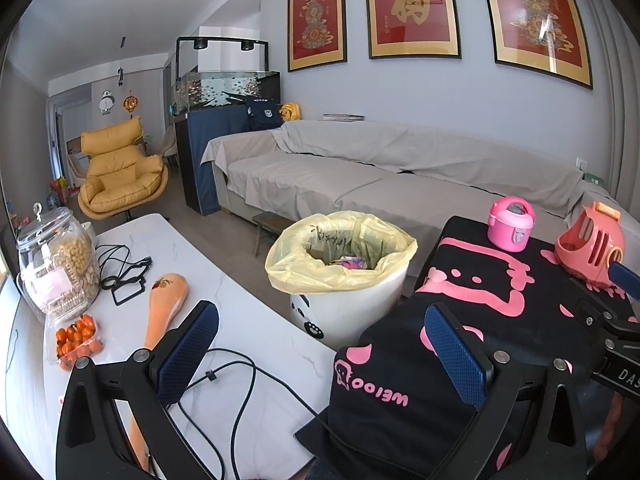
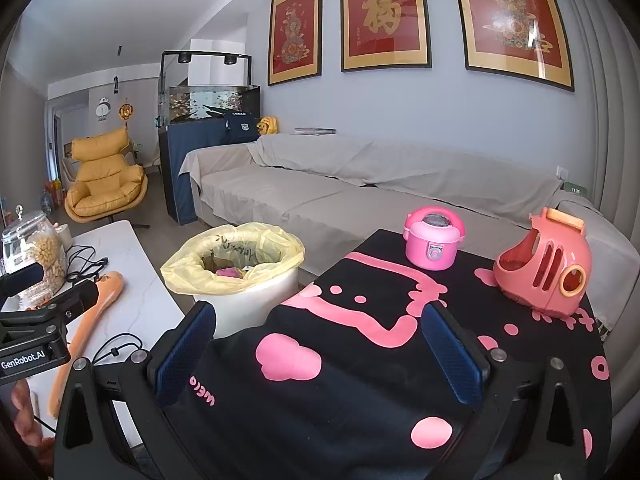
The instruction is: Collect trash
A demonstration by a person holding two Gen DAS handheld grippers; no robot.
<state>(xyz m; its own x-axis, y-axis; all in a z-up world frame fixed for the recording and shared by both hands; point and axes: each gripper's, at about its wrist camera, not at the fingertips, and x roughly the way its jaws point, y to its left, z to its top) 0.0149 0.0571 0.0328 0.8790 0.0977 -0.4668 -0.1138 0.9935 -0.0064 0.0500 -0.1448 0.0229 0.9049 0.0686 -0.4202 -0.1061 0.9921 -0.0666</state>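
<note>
The left gripper [image 1: 322, 354] is spread wide with nothing between its blue pads. It hangs over the gap between the white marble tabletop [image 1: 248, 312] and a black cloth with pink cartoon shapes [image 1: 472, 280]. The right gripper [image 2: 318, 350] is spread wide too and holds nothing. It hangs over the black cloth.

A round white trash bin with a yellow plastic bag inside [image 1: 340, 276] stands on the floor between the two tops, in front of a long sofa under a grey cover [image 1: 400, 176]. Some trash [image 1: 352, 262] lies at the bottom of the bag, pink and other colours. It is too small to tell what it is.

On the black cloth stand a small pink toy rice cooker [image 1: 511, 226] and a bigger orange-pink plastic toy with slots [image 1: 592, 244]. They stand near each other but apart.

On the white tabletop sit a clear glass jar full of nuts [image 1: 60, 264], a clear box of little orange tomatoes [image 1: 78, 338], a long orange gourd-shaped thing [image 1: 164, 312] and loose black cables [image 1: 224, 392]. The gourd-shaped thing lies between the tomato box and the left gripper.
</note>
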